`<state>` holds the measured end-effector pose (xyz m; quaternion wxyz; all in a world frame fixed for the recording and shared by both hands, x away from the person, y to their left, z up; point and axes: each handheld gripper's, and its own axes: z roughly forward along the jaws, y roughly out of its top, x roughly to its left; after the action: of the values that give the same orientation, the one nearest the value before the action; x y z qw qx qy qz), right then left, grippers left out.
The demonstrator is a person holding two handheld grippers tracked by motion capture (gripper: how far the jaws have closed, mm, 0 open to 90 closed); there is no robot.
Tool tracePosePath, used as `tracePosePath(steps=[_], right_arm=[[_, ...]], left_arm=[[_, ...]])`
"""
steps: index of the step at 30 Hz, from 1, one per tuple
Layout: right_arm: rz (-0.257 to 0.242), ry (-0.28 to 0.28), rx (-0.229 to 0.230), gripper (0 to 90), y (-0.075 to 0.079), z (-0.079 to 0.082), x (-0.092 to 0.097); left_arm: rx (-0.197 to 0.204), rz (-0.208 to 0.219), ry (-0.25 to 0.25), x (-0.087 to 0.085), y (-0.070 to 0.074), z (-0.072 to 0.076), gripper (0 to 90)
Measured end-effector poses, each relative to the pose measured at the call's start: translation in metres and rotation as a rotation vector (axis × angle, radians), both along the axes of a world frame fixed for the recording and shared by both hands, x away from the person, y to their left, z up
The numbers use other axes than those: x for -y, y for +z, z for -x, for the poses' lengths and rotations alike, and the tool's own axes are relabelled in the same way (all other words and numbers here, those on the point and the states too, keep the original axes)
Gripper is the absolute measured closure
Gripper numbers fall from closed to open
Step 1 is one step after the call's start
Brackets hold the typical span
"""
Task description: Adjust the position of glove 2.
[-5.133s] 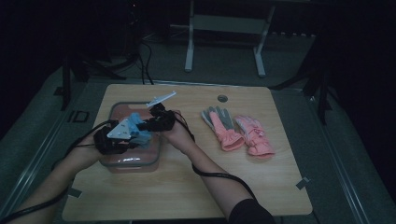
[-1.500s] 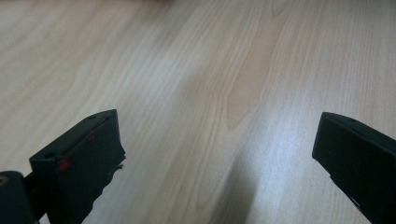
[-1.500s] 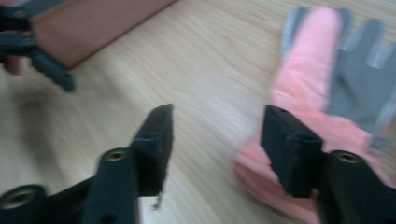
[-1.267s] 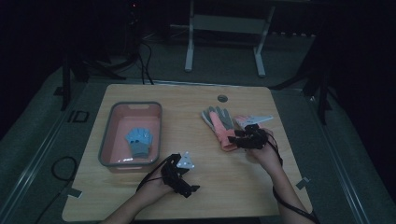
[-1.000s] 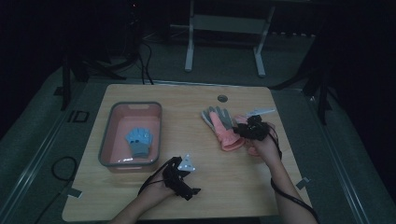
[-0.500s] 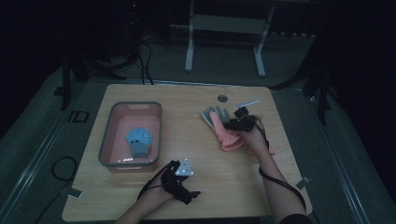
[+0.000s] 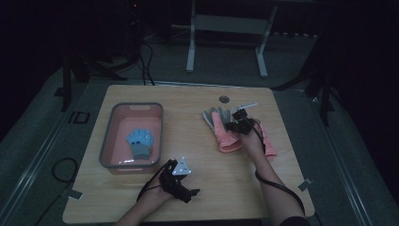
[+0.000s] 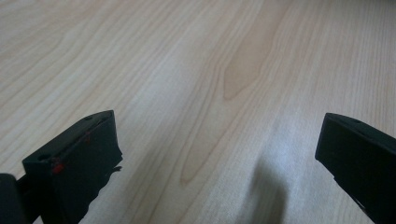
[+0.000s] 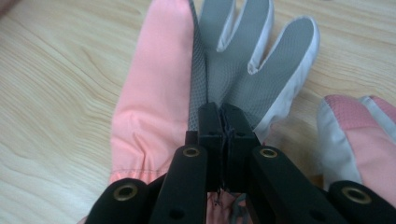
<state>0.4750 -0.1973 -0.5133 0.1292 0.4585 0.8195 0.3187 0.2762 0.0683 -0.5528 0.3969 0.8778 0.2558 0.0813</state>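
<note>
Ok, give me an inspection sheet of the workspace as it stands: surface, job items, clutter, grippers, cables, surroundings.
Surface: light wooden table, bare in front of the person.
Job's things: pink and grey glove lying palm up; second pink glove beside it; blue glove inside the pink bin.
Clutter: small round disc near the far edge.
Grippers: right gripper has just been closing, jaws pinched together on the pink and grey glove near its cuff; left gripper open over bare wood, holding nothing.
Cables: one black cable trails along the right forearm; more lie on the floor at the far left.
Surroundings: dark room, grey stand legs beyond the table.
</note>
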Motion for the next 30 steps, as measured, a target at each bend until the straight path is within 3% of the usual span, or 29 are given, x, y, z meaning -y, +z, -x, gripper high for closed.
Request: tracePosePath(steps=[8, 14, 21, 30], right_arm=[[-0.098, -0.119, 0.028, 88.3, 0.024, 0.039, -0.007], [-0.154, -0.142, 0.044, 88.2, 0.035, 0.069, -0.013], [-0.257, -0.204, 0.037, 88.3, 0.033, 0.102, -0.009], [-0.216, -0.238, 0.028, 88.2, 0.013, 0.124, -0.009]], left_arm=[[0.009, -0.025, -0.027, 0.003, -0.004, 0.001, 0.0], [0.004, -0.028, -0.032, 0.003, -0.004, 0.001, 0.0], [0.012, -0.034, -0.033, 0.004, -0.004, 0.002, 0.0], [0.013, -0.029, -0.031, 0.003, -0.005, 0.002, 0.0]])
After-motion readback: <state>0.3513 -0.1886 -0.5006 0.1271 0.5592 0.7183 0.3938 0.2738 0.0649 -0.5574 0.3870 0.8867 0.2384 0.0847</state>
